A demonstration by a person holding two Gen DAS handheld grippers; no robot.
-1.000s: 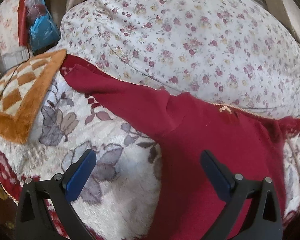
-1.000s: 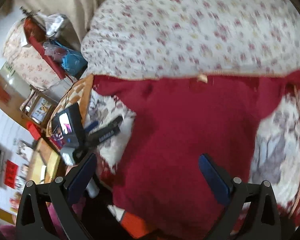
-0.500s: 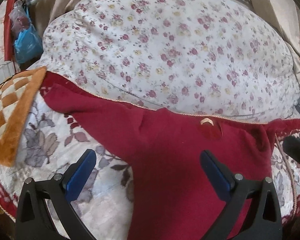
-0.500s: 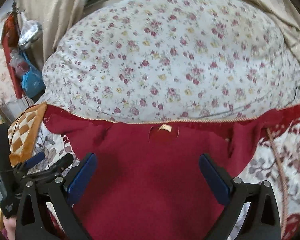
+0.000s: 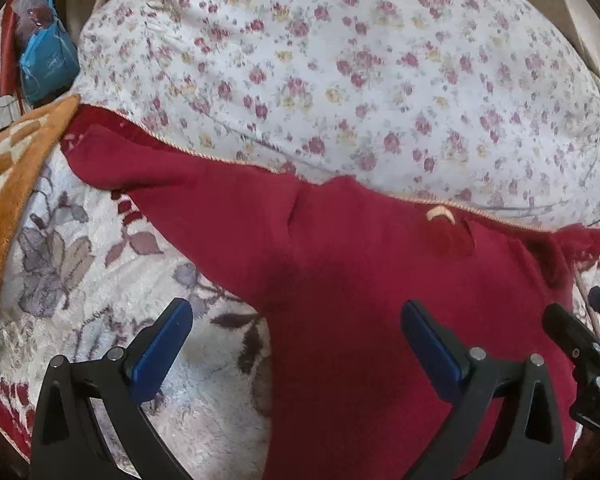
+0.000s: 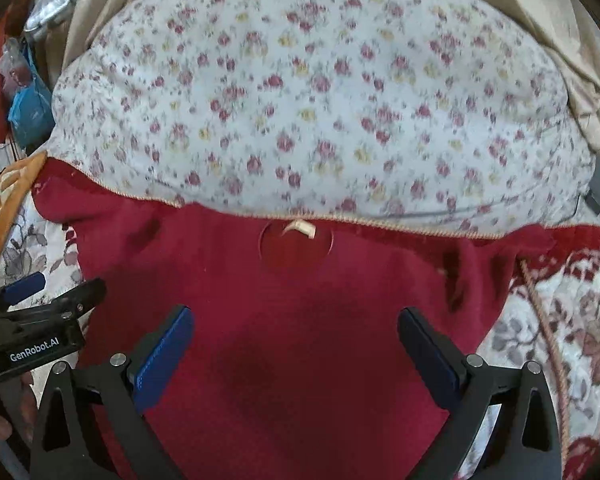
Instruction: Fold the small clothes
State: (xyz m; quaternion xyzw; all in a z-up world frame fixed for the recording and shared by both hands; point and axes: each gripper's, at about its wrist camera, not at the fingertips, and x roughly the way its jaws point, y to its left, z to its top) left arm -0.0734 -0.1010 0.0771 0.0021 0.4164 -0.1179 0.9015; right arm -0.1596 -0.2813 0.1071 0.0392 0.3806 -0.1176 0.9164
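On patterned blanket (image 5: pixel 100 320), red sweater (image 6: pixel 300 340) lies flat, unfolded; left gripper (image 5: pixel 296 344) and right gripper (image 6: pixel 296 344) hover spread apart, empty; next likely pinch a sleeve, fold inward

"GenRobot.AI" stands in white on the left gripper (image 6: pixel 40 300) body; its neighbour shows only "DA".

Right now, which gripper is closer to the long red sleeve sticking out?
Left. The left gripper hangs open just below the sleeve; the right gripper, open too, sits over the red top's middle.
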